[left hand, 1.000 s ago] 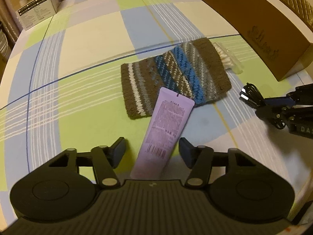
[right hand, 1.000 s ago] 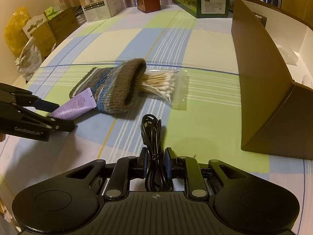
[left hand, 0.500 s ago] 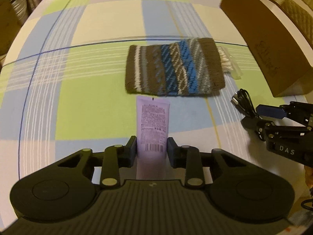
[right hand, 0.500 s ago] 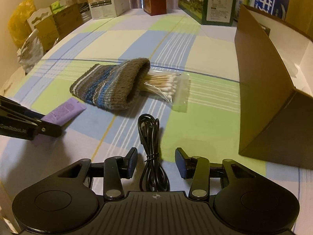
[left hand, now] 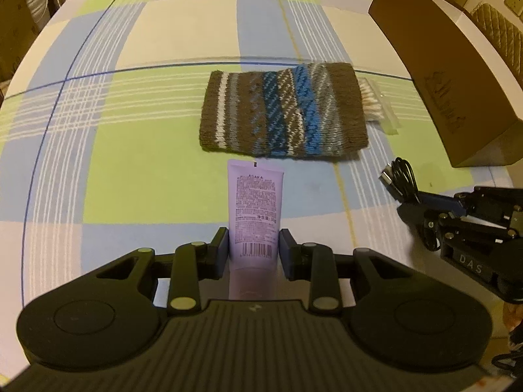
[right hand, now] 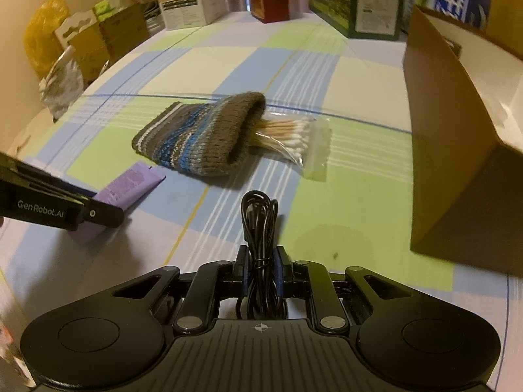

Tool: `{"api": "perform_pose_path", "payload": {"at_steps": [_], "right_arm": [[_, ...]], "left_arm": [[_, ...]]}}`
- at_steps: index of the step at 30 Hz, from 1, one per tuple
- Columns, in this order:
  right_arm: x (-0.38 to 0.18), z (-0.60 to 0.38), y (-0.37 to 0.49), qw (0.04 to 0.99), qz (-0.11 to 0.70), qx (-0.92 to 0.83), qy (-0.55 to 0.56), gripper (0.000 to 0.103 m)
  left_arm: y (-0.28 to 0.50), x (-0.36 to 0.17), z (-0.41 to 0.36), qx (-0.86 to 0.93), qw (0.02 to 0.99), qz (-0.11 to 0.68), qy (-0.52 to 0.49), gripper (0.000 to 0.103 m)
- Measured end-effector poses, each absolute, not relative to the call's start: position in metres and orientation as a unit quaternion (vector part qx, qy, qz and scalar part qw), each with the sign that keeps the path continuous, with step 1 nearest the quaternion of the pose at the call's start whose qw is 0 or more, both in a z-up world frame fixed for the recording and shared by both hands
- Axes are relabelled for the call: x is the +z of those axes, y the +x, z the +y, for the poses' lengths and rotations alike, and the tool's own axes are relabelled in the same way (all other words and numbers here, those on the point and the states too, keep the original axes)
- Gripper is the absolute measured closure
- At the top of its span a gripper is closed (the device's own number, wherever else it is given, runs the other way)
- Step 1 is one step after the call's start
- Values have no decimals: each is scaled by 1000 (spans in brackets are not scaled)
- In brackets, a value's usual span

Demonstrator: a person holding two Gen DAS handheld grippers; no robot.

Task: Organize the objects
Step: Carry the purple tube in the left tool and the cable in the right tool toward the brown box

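Observation:
My left gripper (left hand: 254,249) is shut on a lilac tube (left hand: 256,209) with a barcode, near the checked tablecloth's front edge; the tube also shows in the right wrist view (right hand: 129,187). My right gripper (right hand: 260,269) is shut on a coiled black cable (right hand: 260,225), which also shows in the left wrist view (left hand: 400,179). A striped brown and blue knitted pouch (left hand: 282,114) lies in the middle of the table, open end to the right (right hand: 199,138). A clear bag of cotton swabs (right hand: 291,142) sticks out of it.
An open brown cardboard box (right hand: 457,150) stands at the right, its white inside showing. Several cartons (right hand: 372,0) line the far edge. Boxes and a yellow bag (right hand: 42,42) stand off the table's left side.
My left gripper has closed on the lilac tube and drawn it back off the pouch. My right gripper opened around the cable half a second ago and is shut on it again.

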State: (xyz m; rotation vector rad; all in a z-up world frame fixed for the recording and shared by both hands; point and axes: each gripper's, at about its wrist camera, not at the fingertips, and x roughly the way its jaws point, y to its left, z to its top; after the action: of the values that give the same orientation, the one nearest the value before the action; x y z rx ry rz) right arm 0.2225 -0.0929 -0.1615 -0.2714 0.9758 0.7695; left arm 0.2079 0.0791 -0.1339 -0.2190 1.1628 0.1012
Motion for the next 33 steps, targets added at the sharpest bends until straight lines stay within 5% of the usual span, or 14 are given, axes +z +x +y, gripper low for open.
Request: {"api": "perform_pose_path", "payload": {"at_steps": [33], "right_arm": [[-131,-137,217,819,459,341,-42,91]], "left_arm": [[215,-139,53,27,833,551,-40,74]]}}
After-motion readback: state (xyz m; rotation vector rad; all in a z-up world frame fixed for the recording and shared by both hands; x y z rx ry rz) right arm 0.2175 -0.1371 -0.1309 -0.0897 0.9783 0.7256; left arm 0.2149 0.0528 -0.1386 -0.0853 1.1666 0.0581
